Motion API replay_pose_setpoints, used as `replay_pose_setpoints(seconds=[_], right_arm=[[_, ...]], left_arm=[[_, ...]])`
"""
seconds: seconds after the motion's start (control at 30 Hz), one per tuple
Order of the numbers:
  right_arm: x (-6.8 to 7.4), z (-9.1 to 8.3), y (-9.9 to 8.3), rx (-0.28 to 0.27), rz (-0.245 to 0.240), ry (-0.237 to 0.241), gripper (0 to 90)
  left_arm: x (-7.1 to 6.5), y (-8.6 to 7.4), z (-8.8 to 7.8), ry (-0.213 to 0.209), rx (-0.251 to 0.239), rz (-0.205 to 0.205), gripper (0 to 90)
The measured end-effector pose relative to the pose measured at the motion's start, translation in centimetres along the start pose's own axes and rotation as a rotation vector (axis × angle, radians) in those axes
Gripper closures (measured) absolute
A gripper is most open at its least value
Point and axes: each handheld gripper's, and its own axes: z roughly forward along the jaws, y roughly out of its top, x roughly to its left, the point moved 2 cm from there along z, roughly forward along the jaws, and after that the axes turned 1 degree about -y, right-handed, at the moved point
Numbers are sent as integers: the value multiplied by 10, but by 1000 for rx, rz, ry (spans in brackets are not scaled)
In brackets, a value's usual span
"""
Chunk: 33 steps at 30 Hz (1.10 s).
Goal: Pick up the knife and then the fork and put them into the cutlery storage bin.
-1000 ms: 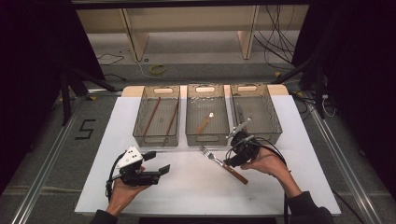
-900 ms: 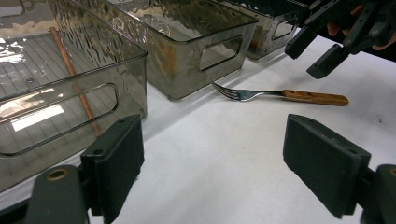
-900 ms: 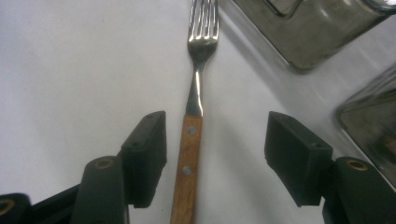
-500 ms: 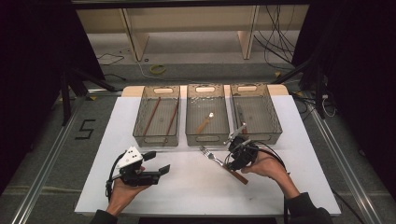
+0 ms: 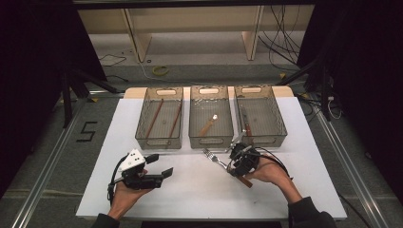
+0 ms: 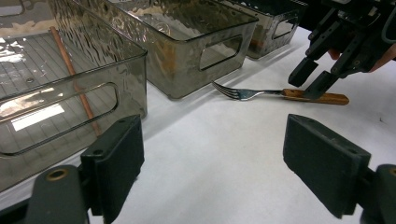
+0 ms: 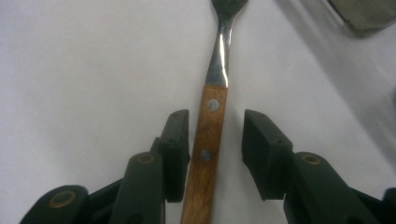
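Bench (image 5: 142, 190): white top, with a bare wooden strip along the far edge. Three smoky see-through bins stand in a row on the far half, long sides parallel, near one another. Left bin (image 5: 160, 118); middle bin (image 5: 211, 116); right bin (image 5: 259, 114). Each has a cut-out handle in its near end wall. A fork (image 5: 223, 164) with a wooden handle lies flat on the white top just in front of the gap between the middle and right bins, tines pointing toward the left bin's side.
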Motion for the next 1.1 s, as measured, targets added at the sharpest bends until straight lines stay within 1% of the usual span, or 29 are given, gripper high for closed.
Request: replay_pose_setpoints(seconds=[0.37,0.47,0.5,0.53,0.63,0.73,0.8,0.87,0.97,1.1], right_arm=[[3,6,-1,29,-17,-15,674],[3,7,-1,28,-23,-17,707],[3,7,-1,27,-35,-22,720],[3,7,-1,27,-36,-21,733],[2,7,-1,28,-25,-15,741],[3,7,-1,28,-31,-21,751],[2,7,-1,28,-22,-25,772],[1,7,-1,26,-16,-17,774],[2,6,-1,27,-20,-22,775],[0,5,-1,21,-20,-13,776]], left_arm=[[0,0,0,1,0,0,199],[0,0,0,0,3,3,199],[0,0,0,0,3,2,199],[0,0,0,0,3,2,198],[0,0,0,-2,3,2,199],[0,0,0,-1,3,2,199],[0,0,0,-1,5,3,199],[0,0,0,0,4,3,199],[0,0,0,1,2,2,199],[0,0,0,1,2,3,199]])
